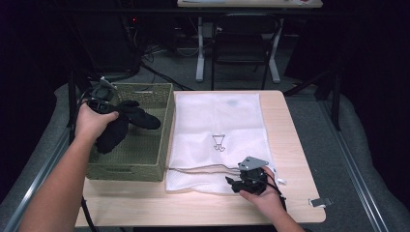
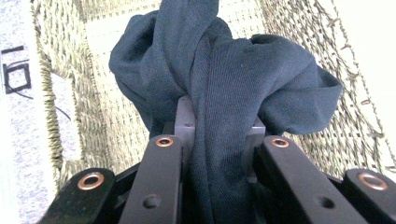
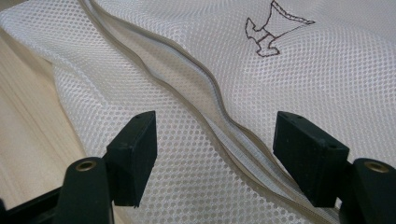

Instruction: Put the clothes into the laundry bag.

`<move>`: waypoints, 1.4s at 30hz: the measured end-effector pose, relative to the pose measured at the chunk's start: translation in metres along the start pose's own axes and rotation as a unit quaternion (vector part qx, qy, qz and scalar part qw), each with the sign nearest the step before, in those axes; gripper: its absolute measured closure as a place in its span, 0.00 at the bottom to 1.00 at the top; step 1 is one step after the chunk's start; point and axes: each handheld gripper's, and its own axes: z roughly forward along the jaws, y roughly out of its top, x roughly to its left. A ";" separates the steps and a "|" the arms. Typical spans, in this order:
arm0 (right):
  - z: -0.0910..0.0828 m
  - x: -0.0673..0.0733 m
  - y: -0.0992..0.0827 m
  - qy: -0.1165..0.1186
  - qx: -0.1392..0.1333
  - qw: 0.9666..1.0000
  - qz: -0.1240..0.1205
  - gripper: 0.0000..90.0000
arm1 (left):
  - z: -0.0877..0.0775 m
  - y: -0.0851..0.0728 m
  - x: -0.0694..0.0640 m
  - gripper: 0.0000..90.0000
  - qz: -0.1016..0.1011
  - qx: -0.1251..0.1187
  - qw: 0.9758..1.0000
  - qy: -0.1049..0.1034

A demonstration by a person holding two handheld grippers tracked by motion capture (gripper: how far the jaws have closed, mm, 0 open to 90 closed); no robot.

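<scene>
A dark navy garment point(image 1: 121, 126) hangs bunched over the woven basket point(image 1: 150, 159) at the table's left. My left gripper point(image 1: 107, 105) is shut on it, and the cloth point(image 2: 219, 88) spills out between the two black jaws. A white mesh laundry bag point(image 1: 217, 125) lies flat in the middle of the table, with a small printed mark point(image 3: 271, 30) on it. Over the bag's near edge my right gripper point(image 1: 237, 182) stands open. Its pads point(image 3: 135, 149) hover to either side of the grey zipper seam point(image 3: 205, 88), and nothing is between them.
The olive woven basket point(image 2: 74, 121) has a handle slot in its near wall. A small metal clip point(image 1: 320, 202) lies near the table's front right corner. Behind the table stand a dark chair point(image 1: 244, 43) and white desk legs. Bare wood point(image 3: 28, 140) shows beside the bag.
</scene>
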 end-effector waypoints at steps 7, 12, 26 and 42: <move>0.000 0.000 0.000 -0.001 0.000 1.000 0.000 0.34 | -0.010 -0.002 0.000 0.85 0.005 0.003 1.000 -0.003; 0.000 0.000 0.000 -0.001 -0.001 1.000 0.000 0.34 | -0.014 -0.004 0.001 0.85 0.010 0.003 1.000 -0.002; -0.003 -0.002 0.003 0.019 0.001 1.000 0.001 0.48 | -0.028 -0.008 -0.003 0.85 0.022 0.004 1.000 -0.011; -0.007 -0.004 0.036 0.035 0.040 0.998 -0.036 0.56 | -0.050 -0.006 -0.009 0.85 0.034 -0.016 0.999 -0.013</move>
